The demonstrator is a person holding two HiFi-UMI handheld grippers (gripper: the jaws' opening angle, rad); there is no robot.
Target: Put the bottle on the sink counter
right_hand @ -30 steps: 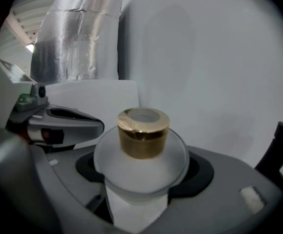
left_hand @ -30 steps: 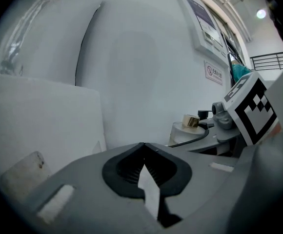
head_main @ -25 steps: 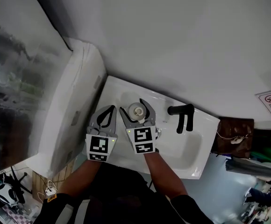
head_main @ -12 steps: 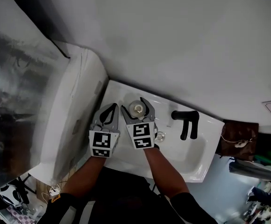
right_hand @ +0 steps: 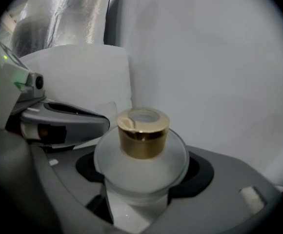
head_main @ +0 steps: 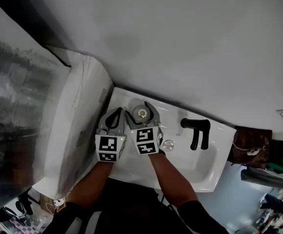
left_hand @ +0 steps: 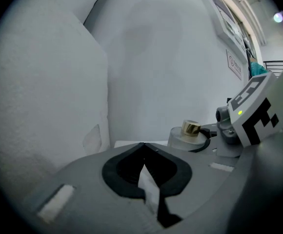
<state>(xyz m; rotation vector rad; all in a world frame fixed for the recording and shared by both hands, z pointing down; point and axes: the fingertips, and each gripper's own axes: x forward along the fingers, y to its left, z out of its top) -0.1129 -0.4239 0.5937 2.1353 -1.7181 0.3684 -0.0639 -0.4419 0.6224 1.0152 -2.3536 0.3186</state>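
- One frosted bottle (right_hand: 140, 152) with a gold cap stands upright between the right gripper's (head_main: 142, 112) jaws, which clamp its body, over the tabletop (head_main: 120, 97) left of the sink (head_main: 200, 162).
- Left gripper (left_hand: 142, 146) hovers just beside it, jaws together and empty; both point downward.

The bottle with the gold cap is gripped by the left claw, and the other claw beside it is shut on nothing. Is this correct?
Not quite: the claws are swapped. The bottle with the gold cap is gripped by the right claw, as the right gripper view shows. The left claw beside it is the one shut on nothing, as the left gripper view shows.
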